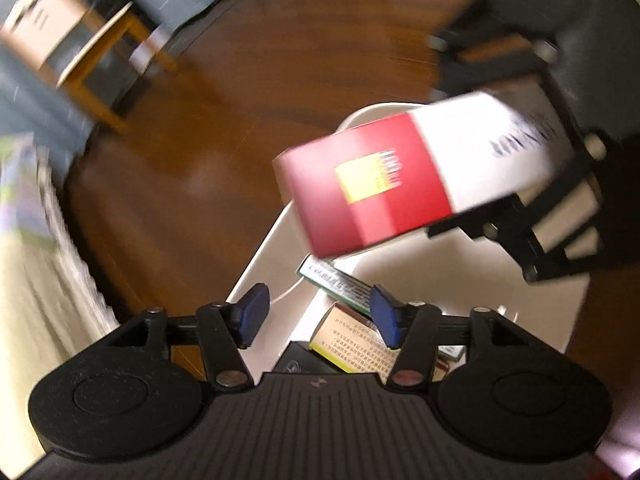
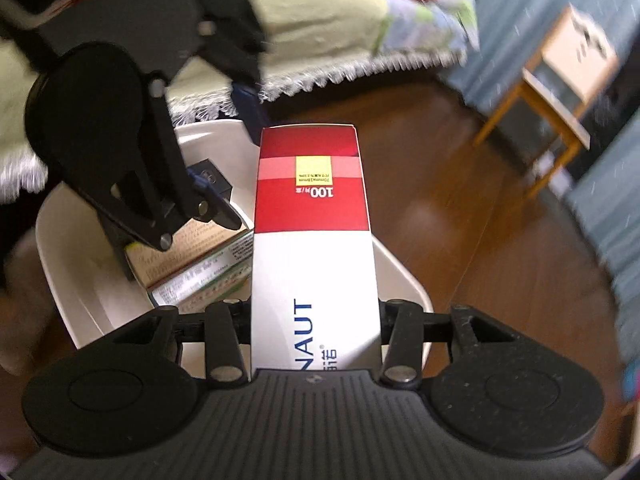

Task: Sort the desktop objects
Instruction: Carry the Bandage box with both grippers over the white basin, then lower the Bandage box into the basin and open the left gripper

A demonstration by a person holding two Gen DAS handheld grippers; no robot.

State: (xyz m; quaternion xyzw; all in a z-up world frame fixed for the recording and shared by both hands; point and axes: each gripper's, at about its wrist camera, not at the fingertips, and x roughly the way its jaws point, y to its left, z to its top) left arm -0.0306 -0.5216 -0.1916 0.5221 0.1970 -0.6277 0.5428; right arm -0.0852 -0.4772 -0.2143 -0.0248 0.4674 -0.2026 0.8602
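Right wrist view is showing the right gripper [image 2: 315, 332] clamping a long red and white box [image 2: 314, 216] between its two fingers, the white end sitting back in the jaws and the red end sticking out straight ahead of it. Below and ahead of this gripper a white bin [image 2: 404, 280] is lying on the brown wooden floor [image 2: 460, 208]. Inside the bin, to the left of the held box, a tan printed box [image 2: 192, 246] and a green-edged box [image 2: 200, 280] are resting side by side, touching.

Left wrist view is showing the left gripper [image 1: 316, 318] hovering over the same white bin [image 1: 256, 256], its blue pads [image 1: 252, 314] standing wide apart with nothing between them. Directly below it the tan printed box [image 1: 356, 346] and the green-edged box [image 1: 340, 280] are lying in the bin. Ahead and to the right, the red and white box [image 1: 400, 176] is hanging tilted above the bin in the right gripper [image 1: 516, 216]; motion blur is smearing this view, so the box's exact height over the bin is hard to judge. A small wooden table [image 1: 100, 52] is standing well off to the upper left.
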